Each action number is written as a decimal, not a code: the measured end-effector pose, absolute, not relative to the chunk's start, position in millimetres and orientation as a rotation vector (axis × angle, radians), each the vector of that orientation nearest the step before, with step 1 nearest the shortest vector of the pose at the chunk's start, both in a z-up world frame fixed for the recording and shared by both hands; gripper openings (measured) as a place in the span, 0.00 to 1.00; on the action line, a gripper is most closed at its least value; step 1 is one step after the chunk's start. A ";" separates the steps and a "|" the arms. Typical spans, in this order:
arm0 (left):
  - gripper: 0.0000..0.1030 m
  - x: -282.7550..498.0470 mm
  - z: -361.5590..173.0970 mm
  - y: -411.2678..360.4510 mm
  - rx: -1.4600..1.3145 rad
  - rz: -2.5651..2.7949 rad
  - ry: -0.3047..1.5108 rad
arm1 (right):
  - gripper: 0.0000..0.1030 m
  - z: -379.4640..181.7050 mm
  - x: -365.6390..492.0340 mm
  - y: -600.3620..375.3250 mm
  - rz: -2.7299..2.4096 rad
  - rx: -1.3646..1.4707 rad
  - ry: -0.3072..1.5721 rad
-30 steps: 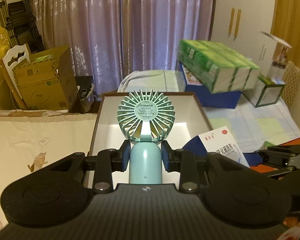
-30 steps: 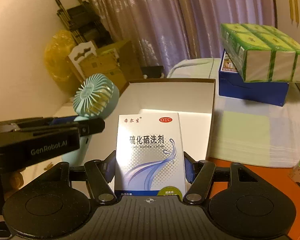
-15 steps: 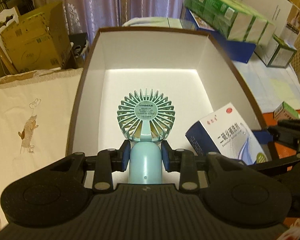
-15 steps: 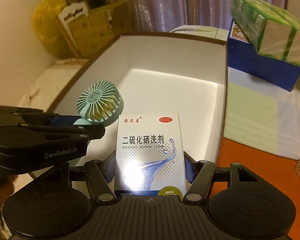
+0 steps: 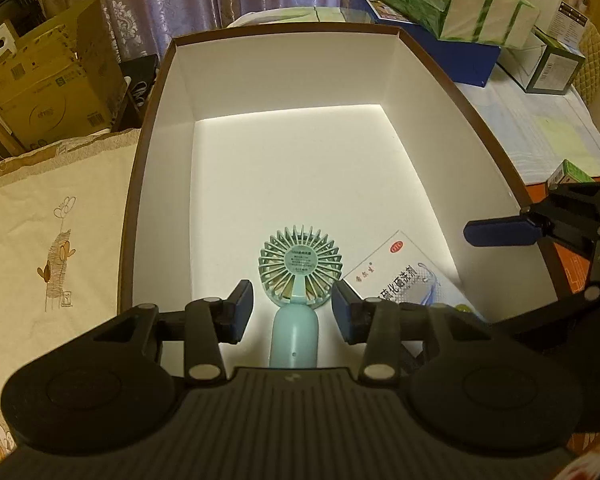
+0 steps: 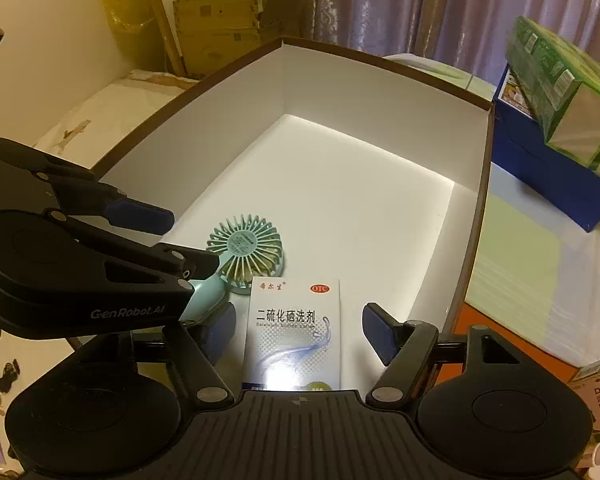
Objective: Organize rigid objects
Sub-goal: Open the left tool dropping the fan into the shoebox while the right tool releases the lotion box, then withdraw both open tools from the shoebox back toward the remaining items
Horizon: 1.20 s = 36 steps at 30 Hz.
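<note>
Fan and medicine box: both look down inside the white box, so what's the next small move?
Probably lift both grippers straight up and out. The fan and medicine box lie on the white box floor, and the opening left gripper and right gripper no longer press them.

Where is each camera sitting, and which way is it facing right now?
Left wrist: on the left tongs, facing steeply down into the brown-rimmed white cardboard box; its opening jaws flank the mint-green handheld fan.
Right wrist: on the right tongs, facing down into the box; its opening jaws flank the white medicine carton.
Shared: box, fan, carton, and each other's tongs.
</note>
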State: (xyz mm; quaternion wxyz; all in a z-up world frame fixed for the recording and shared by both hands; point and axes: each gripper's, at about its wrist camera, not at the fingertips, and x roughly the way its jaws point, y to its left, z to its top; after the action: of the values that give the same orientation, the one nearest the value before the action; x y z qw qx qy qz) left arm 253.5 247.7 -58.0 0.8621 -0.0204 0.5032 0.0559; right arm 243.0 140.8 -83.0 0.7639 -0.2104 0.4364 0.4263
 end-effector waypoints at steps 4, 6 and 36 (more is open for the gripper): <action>0.38 252.4 -56.7 247.6 -0.041 0.113 1.055 | 0.66 -82.6 244.2 141.4 0.925 -0.461 0.948; 0.38 251.7 -55.5 247.7 -0.039 0.111 1.053 | 0.66 -82.1 244.0 141.7 0.924 -0.464 0.946; 0.38 219.1 -1.0 216.9 -0.031 0.108 0.911 | 0.66 -43.3 225.8 82.3 0.953 -0.293 0.856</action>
State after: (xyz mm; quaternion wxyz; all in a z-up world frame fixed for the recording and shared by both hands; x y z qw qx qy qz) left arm 219.1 216.9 -1.0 0.8966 -0.0151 0.4395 0.0523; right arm 225.8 82.3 -43.3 0.7919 -0.1364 0.3977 0.4428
